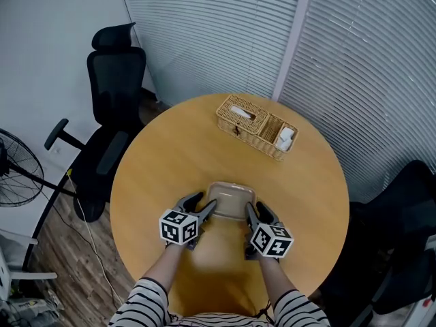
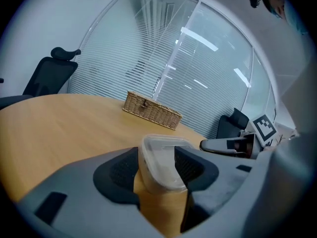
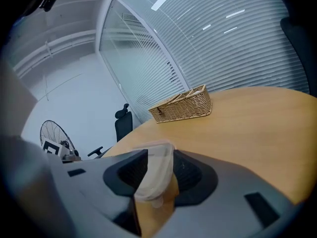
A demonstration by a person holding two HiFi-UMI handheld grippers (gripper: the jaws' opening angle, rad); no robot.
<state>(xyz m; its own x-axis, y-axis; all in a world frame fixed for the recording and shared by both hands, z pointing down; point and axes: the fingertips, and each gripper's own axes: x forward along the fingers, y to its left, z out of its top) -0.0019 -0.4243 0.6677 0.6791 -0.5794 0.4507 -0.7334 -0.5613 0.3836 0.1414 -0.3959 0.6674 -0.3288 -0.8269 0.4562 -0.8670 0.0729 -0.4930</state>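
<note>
We've made both grips - the jaws of the left gripper (image 1: 203, 206) and right gripper (image 1: 257, 213) pinch the container (image 1: 230, 197) by its rim. It looks unlifted on the desk (image 1: 170, 155).

At the lower centre of the frame, a clear plastic container (image 1: 231, 197) lies on the round wooden bench (image 1: 174, 148). The left claw (image 1: 202, 206) holds its left rim and the right claw (image 1: 257, 212) its right rim. A wicker basket (image 1: 257, 126) stands well apart, above centre.
</note>
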